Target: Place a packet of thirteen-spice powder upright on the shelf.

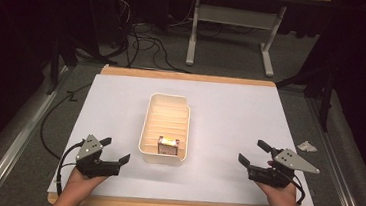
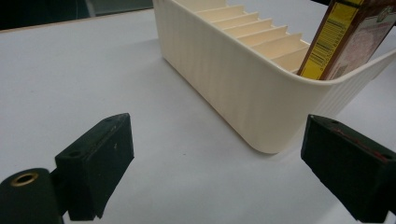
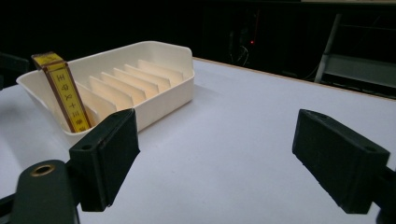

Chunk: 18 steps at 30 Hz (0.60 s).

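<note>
- Box [image 1: 167, 145] — a small carton, apparently — stands upright in the nearest slot of the cream tray [image 1: 144, 130].
- Left gripper [image 1: 116, 158] and right gripper [image 1: 253, 154] flank it — jaws wide, empty.
- Risk: a careless reach could tip the box or shove the tray.

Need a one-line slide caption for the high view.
Open left gripper and right gripper flank a slotted cream tray holding one small box.

Crumpled paper scrap [image 1: 307, 146] on floor right of table [image 1: 231, 102], cables [image 1: 146, 42] behind
</note>
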{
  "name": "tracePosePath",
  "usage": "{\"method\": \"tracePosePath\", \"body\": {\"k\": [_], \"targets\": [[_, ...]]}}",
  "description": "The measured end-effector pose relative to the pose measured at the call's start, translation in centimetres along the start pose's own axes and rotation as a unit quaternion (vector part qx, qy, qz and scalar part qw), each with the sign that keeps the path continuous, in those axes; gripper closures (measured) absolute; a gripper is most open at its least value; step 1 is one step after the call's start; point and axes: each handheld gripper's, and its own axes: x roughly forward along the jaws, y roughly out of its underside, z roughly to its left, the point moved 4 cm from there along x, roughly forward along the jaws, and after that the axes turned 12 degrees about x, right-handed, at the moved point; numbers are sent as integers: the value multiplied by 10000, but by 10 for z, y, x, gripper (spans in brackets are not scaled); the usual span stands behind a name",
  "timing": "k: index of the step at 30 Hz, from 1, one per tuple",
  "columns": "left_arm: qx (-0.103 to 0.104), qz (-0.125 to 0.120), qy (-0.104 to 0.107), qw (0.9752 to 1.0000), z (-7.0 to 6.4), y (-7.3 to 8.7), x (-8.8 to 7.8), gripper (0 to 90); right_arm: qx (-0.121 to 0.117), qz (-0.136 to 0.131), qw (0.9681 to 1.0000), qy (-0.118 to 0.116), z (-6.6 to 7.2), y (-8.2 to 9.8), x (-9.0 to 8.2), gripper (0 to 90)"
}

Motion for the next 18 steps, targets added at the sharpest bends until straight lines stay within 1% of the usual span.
{"method": "tracePosePath", "body": {"k": [3,5,7,9,13,14,18], "targets": [[29,29,-26,10000,0,1,1,100,-37,-19,10000,-40,1,1,5,149],[17,30,-48,10000,0,2,2,99,-126,104,9998,-71,3,4,10,149],[36,49,-64,10000,1,3,2,100,-161,185,9996,-115,3,7,14,149],[25,83,-82,9999,1,5,3,100,-129,210,9996,-131,1,8,16,149],[34,109,-86,9999,0,6,3,100,-81,114,9998,-144,-3,6,14,151],[27,112,-76,9999,0,6,3,100,-40,119,9999,-113,-4,5,14,152],[25,107,-54,9999,-1,6,2,99,-33,134,9998,-107,-4,6,14,153]]}}
